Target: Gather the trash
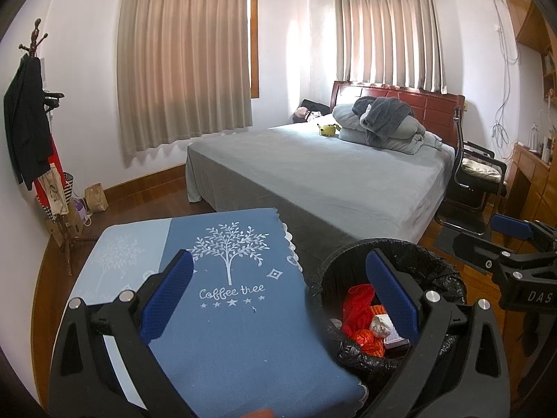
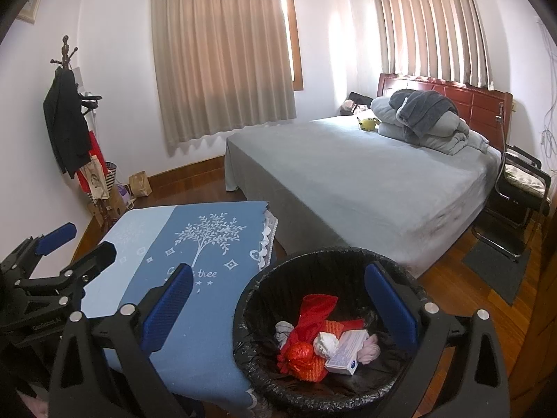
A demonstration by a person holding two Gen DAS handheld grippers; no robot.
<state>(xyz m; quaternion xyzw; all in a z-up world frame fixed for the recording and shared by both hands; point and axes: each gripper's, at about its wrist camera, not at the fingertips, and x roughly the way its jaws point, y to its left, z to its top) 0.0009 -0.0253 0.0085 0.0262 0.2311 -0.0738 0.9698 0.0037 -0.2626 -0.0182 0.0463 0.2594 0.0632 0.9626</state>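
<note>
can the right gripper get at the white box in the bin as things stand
Probably yes. The right gripper is open and hangs over the bin, whose top is uncovered. The white box lies on top of the trash, nothing over it, only a crumpled tissue touching one side.

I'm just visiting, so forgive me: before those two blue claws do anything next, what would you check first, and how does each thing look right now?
1. Left gripper open and empty: ok.
2. Right gripper open and empty: ok.
3. Trash bin within reach, beside the blue tablecloth: ok.
4. Black liner folded over the rim all round: cannot tell, near edge hidden.
5. Room left in the bin above the red bag and small box: ok.
6. Trash left on the tablecloth: none visible.
</note>
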